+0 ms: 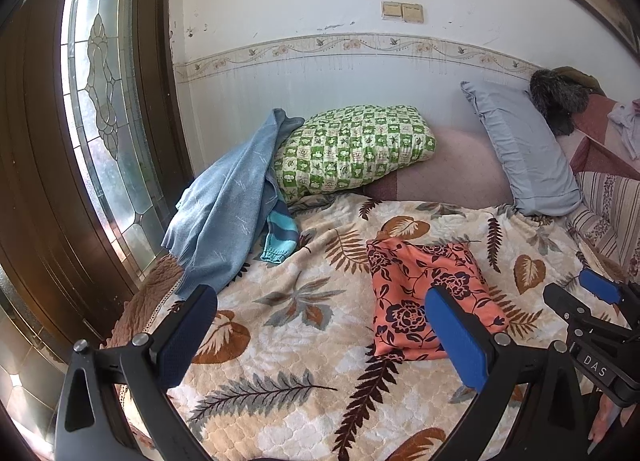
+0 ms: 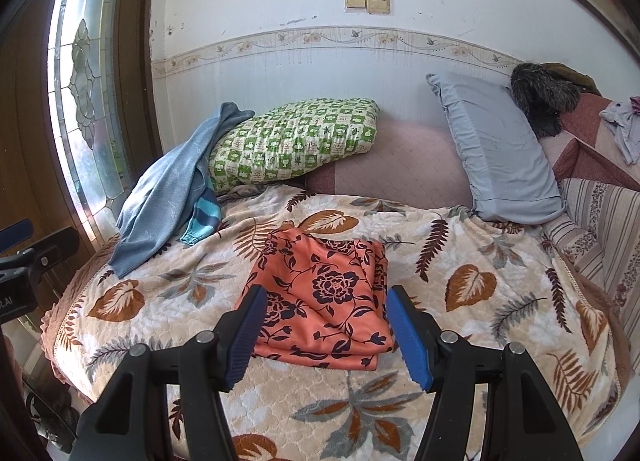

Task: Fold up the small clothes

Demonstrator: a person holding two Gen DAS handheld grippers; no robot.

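Both grippers, left gripper [image 1: 316, 337] and right gripper [image 2: 324, 331], stand released, empty, above folded floral garment [image 2: 324, 297]. Folding appears complete; next, fetch blue sweater [image 2: 168, 189] beyond garment.

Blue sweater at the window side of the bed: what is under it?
The blue sweater drapes over the green checked pillow's end and a striped turquoise sleeve poking out beneath it. The rest of that striped garment is covered.

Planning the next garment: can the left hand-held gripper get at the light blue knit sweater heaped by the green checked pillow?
Probably yes. The left hand-held gripper is open and holds nothing, and only bare leaf-print blanket lies between it and the light blue knit sweater. The folded orange floral cloth lies off to its right.
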